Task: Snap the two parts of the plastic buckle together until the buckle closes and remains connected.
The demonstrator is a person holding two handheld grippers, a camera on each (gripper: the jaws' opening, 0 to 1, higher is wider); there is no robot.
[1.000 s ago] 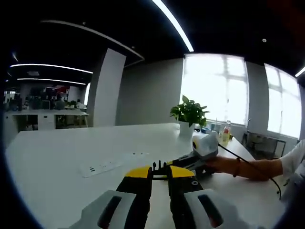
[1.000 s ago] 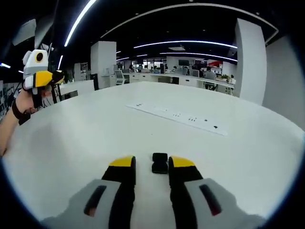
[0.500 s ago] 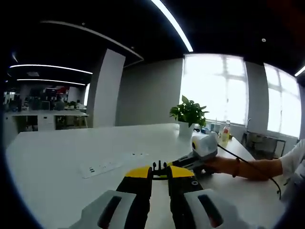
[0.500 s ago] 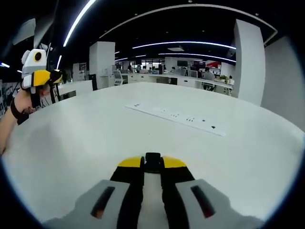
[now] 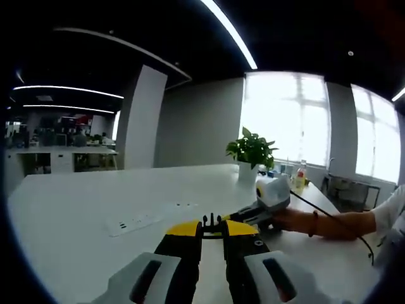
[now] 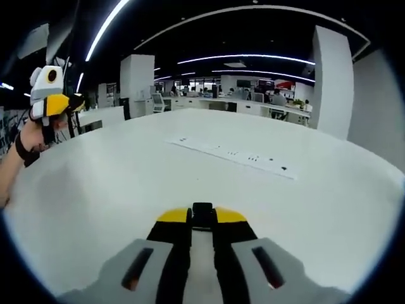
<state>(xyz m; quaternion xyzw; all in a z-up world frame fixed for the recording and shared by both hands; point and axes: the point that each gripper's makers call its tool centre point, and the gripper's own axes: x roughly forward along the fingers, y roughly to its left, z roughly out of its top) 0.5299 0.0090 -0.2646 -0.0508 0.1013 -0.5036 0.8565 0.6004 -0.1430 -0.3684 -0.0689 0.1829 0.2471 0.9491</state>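
Above white table [image 6: 329,190]: right hand-held gripper [image 6: 202,216] clamps socket half [image 6: 202,214]; left hand-held gripper [image 5: 212,228] clamps pronged half [image 5: 212,221].

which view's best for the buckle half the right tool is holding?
Right gripper view: the black buckle half sits clamped between the right tool tips, close and centred. Left gripper view shows that tool from the side, its buckle half too small to tell.

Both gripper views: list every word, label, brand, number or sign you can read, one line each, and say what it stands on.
None can be read.
Red sign at the back of the office: too blurred to read.
Bottles near the potted plant: any labels too small.
White power strip on the table: dark sockets, no readable text.
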